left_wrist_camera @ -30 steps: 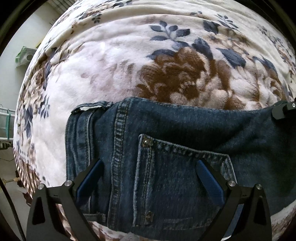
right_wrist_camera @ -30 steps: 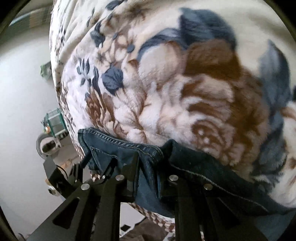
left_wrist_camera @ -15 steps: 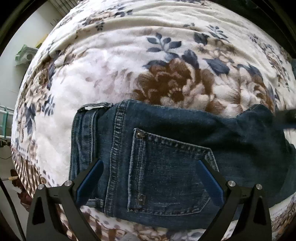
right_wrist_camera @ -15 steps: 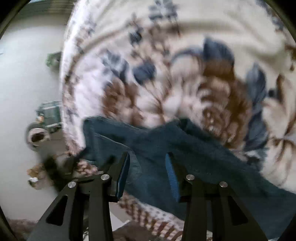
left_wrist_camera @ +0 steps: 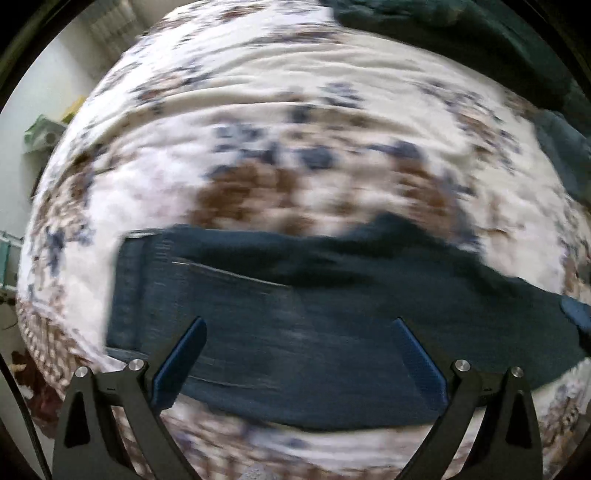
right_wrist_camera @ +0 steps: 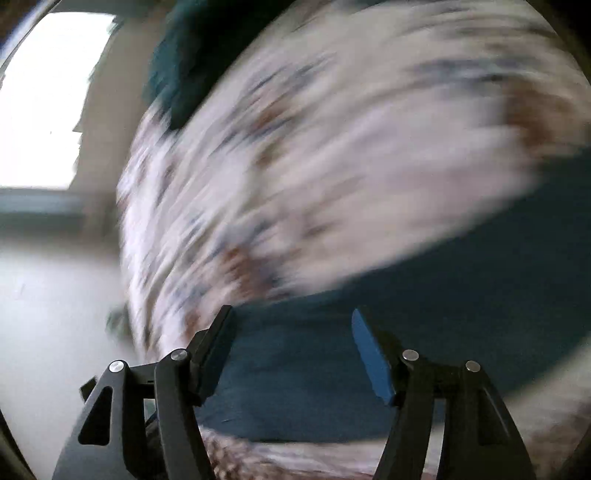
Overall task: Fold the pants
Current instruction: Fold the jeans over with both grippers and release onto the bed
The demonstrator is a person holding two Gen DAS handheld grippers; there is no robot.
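Note:
Dark blue jeans (left_wrist_camera: 295, 332) lie flat across the near side of a floral blanket (left_wrist_camera: 295, 147), waistband to the left. My left gripper (left_wrist_camera: 299, 328) is open and empty above the jeans. In the right wrist view, which is heavily blurred, the jeans (right_wrist_camera: 406, 314) stretch from centre to right. My right gripper (right_wrist_camera: 291, 325) is open and empty above them. Its blue-padded fingertip shows at the far right of the left wrist view (left_wrist_camera: 576, 314).
The blanket (right_wrist_camera: 332, 147) covers a bed whose near edge runs just below the jeans. A dark green cloth (left_wrist_camera: 461, 33) lies at the far end of the bed, also in the right wrist view (right_wrist_camera: 192, 55). A bright window (right_wrist_camera: 40, 99) and a wall are at left.
My right gripper opened, let go of the jeans fold and swung away fast. My left gripper drew back and up, so more of the bed shows. The jeans lie flat.

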